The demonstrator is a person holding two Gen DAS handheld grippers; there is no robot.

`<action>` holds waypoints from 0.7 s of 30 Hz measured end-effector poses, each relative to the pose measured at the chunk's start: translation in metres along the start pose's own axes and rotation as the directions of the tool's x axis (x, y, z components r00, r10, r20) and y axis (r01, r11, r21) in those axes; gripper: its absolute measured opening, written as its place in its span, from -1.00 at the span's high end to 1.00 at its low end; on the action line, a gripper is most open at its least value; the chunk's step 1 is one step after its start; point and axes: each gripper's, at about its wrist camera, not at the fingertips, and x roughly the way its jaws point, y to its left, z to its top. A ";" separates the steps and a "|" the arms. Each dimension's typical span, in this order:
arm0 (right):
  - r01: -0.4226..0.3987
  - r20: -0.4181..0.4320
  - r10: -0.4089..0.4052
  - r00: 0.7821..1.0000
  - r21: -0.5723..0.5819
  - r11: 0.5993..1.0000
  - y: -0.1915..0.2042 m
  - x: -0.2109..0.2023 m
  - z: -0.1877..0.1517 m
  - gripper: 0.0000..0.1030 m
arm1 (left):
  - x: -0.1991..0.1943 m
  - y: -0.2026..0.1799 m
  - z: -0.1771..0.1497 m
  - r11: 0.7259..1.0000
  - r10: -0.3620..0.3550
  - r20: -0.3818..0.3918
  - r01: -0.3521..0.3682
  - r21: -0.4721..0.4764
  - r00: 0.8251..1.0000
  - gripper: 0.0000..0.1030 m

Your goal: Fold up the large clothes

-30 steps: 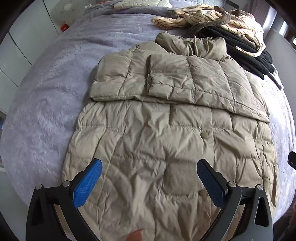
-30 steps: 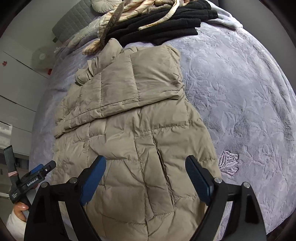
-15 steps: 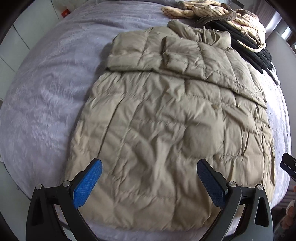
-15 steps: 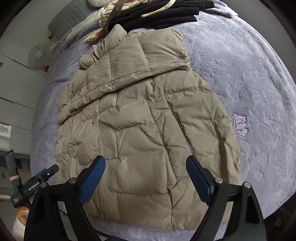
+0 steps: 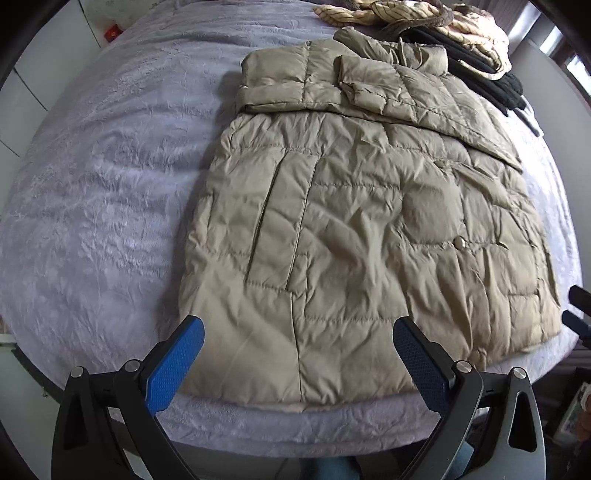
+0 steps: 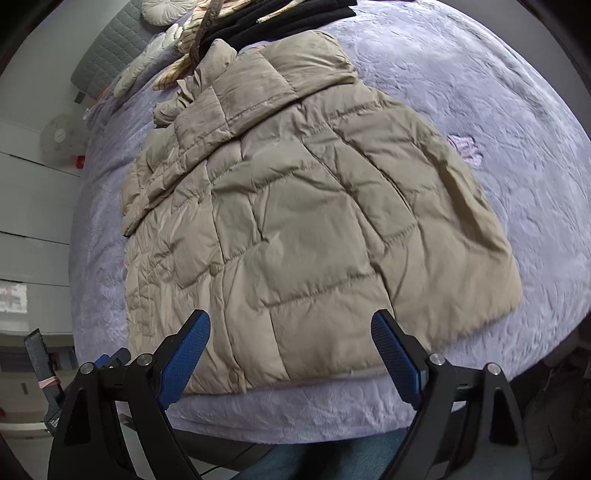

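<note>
Above the near edge of the bed, the left gripper (image 5: 295,360) hangs with its blue-padded fingers (image 5: 173,363) spread wide apart and nothing between them, aimed forward over the hem of the puffer coat (image 5: 354,229). Beside it, the right gripper (image 6: 290,356) is held the same way, level and pointing across the bed, its fingers (image 6: 184,354) likewise far apart and gripping nothing. Neither claw touches the fabric; both sit just off the bed's front edge, with the hem lying just beyond the fingertips.

That beige quilted coat lies flat on the lilac bedspread (image 5: 96,192), its hem toward the grippers and its collar at the far end. Both sleeves are folded across the upper chest, forming a thicker band over the shoulders. From the left wrist camera, the hem spans the gap between the fingers and runs on to the right; a snap button (image 5: 460,242) shows on the front panel. From the right wrist camera, the coat (image 6: 295,206) fills the middle, its right hem corner reaching out past the right finger.

Beyond the collar lies a heap of other clothes: a dark garment (image 6: 280,18) and a striped cream one (image 5: 417,14). The other gripper's tip (image 5: 578,314) peeks in at the right edge of the left view
</note>
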 end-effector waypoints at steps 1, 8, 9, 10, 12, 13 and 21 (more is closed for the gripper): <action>0.003 -0.006 -0.003 1.000 0.005 1.000 -0.001 0.000 -0.002 -0.76 | -0.002 0.004 -0.003 1.000 -0.016 0.003 0.016 -0.009 1.000 -0.99; -0.030 -0.052 0.033 0.998 0.064 0.998 -0.022 0.003 -0.002 -0.76 | 0.001 0.041 -0.032 0.984 -0.085 -0.011 0.082 -0.156 0.996 -0.99; -0.048 -0.062 0.053 0.997 0.084 0.995 -0.029 0.003 -0.002 -0.76 | 0.003 0.046 -0.037 0.978 -0.095 -0.014 0.091 -0.186 0.995 -0.99; -0.068 -0.063 0.075 0.995 0.100 0.993 -0.036 0.002 -0.002 -0.76 | 0.004 0.052 -0.042 0.968 -0.123 -0.017 0.116 -0.221 0.992 -0.99; -0.084 -0.061 0.093 0.994 0.136 0.987 -0.049 0.001 -0.004 -0.76 | 0.010 0.063 -0.055 0.943 -0.175 -0.023 0.161 -0.292 0.984 -0.99; -0.095 -0.060 0.106 0.993 0.163 0.982 -0.058 0.001 -0.004 -0.76 | 0.014 0.070 -0.063 0.924 -0.200 -0.027 0.179 -0.338 0.979 -0.99; -0.169 -0.058 0.202 0.978 0.356 0.919 -0.109 0.009 -0.011 -0.76 | 0.047 0.078 -0.082 0.842 -0.332 -0.029 0.282 -0.460 0.943 -0.99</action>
